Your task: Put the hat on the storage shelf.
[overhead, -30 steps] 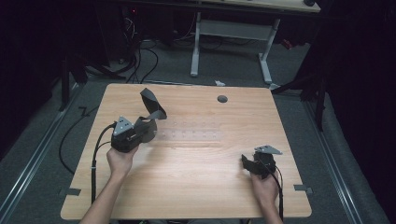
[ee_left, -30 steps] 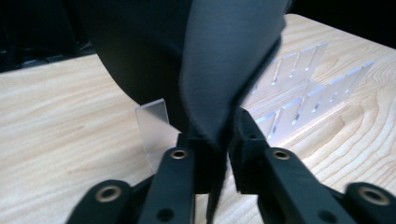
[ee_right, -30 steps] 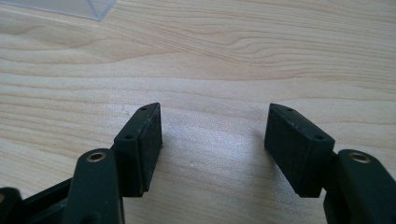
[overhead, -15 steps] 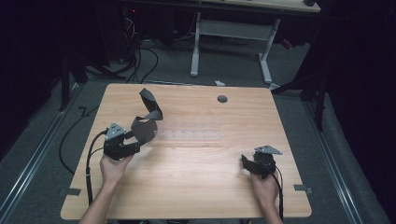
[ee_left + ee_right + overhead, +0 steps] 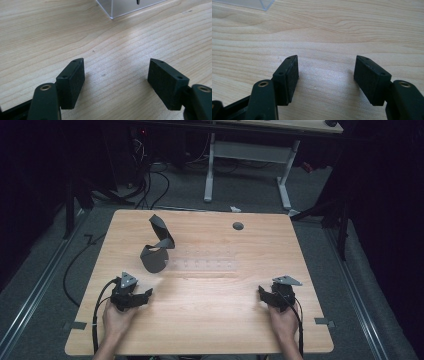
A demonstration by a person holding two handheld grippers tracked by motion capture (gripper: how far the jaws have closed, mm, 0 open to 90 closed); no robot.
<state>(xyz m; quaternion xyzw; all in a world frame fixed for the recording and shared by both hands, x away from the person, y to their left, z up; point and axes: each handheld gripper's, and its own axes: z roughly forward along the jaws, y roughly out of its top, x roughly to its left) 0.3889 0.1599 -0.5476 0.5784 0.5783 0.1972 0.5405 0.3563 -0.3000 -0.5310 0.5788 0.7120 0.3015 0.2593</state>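
A dark grey twisted band (image 5: pixel 157 247) stands on the wooden table (image 5: pixel 215 320), at the left end of a clear plastic rack (image 5: pixel 207 265). My left gripper (image 5: pixel 146 295) rests low near the front left, apart from the band. Its jaws have just been opening and nothing is between them. In the left gripper view the left gripper (image 5: pixel 116 75) is open over bare wood, with a corner of the clear rack (image 5: pixel 125 7) ahead. My right gripper (image 5: pixel 263 294) sits at the front right. In its own view the right gripper (image 5: pixel 327 72) is open and empty, with the clear rack's edge (image 5: pixel 249 3) far ahead.
A round grey grommet (image 5: pixel 238 226) is set in the table near the back edge. Black cables (image 5: pixel 100 305) trail off the table's left front. Behind the table stands a white desk frame (image 5: pixel 245 165) on grey carpet.
My left gripper let go of the dark band, opened, and drew back and down toward the front left of the table. The band stays standing. The right gripper kept still.
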